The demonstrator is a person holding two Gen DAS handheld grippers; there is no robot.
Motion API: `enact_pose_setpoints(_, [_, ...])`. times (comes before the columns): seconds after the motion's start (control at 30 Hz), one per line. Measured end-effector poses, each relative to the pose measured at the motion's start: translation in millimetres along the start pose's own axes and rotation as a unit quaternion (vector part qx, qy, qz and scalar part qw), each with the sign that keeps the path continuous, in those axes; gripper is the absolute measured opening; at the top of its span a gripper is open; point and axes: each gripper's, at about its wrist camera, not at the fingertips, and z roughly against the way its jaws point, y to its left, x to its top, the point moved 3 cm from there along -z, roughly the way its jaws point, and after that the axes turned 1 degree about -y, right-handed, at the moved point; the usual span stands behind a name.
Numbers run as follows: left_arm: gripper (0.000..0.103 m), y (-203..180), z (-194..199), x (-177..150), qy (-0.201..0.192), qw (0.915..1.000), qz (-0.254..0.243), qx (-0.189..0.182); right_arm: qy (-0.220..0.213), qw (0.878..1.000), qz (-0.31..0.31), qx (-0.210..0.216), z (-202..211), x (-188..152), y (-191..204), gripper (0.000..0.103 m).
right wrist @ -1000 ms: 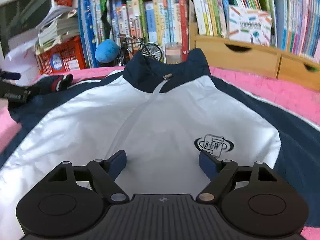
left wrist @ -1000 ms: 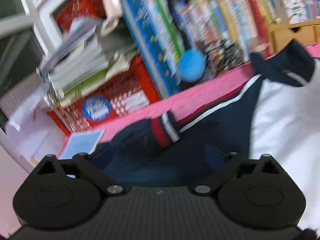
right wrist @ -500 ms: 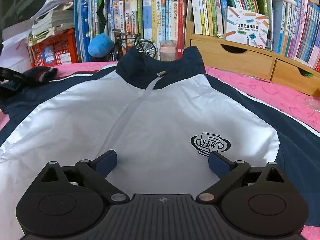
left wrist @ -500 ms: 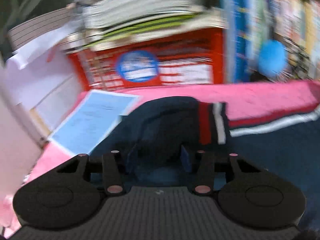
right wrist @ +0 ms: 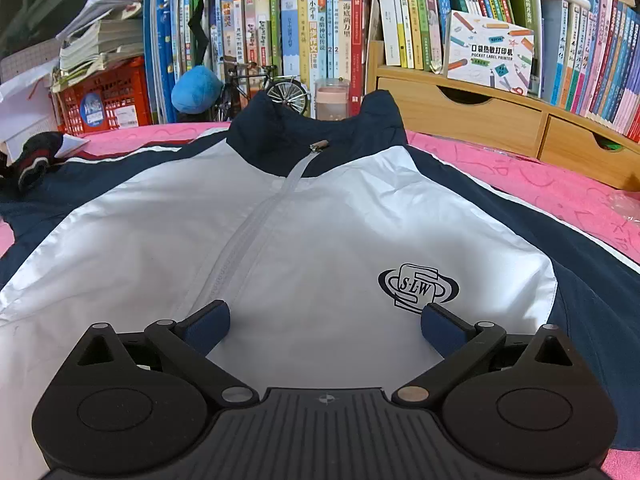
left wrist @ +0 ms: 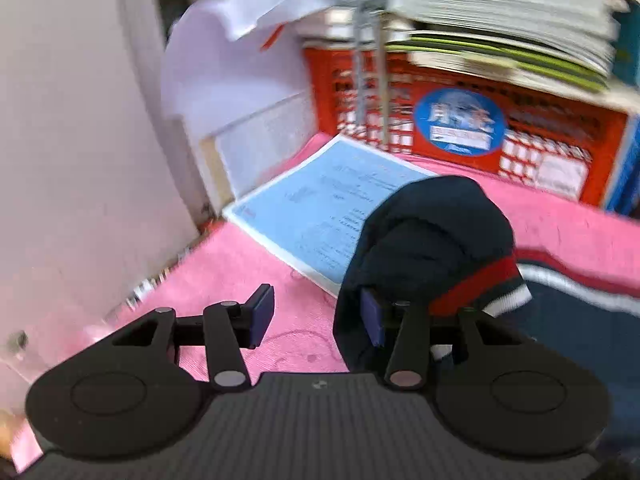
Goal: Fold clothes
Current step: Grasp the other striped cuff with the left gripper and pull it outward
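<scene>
The left tongs (left wrist: 316,316), clamped around the jacket's cuff (left wrist: 424,240) half a second earlier, were opening (cuff now draped over one finger). The right tongs (right wrist: 325,322) had spread wide and empty above the jacket (right wrist: 280,240), flat on the pink surface (right wrist: 540,176); the sleeve fold looked unstarted.

The bunched sleeve cuff (left wrist: 436,240) hides the left tongs' (left wrist: 316,316) right finger.
</scene>
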Motion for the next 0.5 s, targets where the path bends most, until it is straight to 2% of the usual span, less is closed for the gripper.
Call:
enact_pose_setpoints(0.07, [0.051, -3.0, 15.8, -3.3, -0.024, 0.9996, -0.012, -0.007, 0.000, 1.000, 0.000, 0.000, 0.0, 0.0, -0.2, 0.103])
enact_pose_setpoints(0.17, [0.052, -7.0, 42.7, -7.0, -0.063, 0.9971, -0.013, -0.041, 0.000, 1.000, 0.001, 0.001, 0.0, -0.2, -0.3, 0.103])
enact_pose_setpoints(0.27, [0.062, -23.2, 56.4, -8.1, -0.091, 0.9926, -0.050, -0.062, 0.000, 1.000, 0.001, 0.000, -0.2, -0.2, -0.4, 0.103])
enact_pose_setpoints(0.4, [0.062, -59.8, 56.5, -15.3, -0.093, 0.9839, -0.109, -0.107, 0.001, 1.000, 0.002, 0.002, -0.4, -0.3, -1.0, 0.103])
enact_pose_setpoints(0.5, [0.062, -82.6, 45.8, -20.2, -0.071, 0.9812, -0.124, -0.130, 0.001, 1.000, 0.002, 0.003, -0.5, -0.4, -1.7, 0.103])
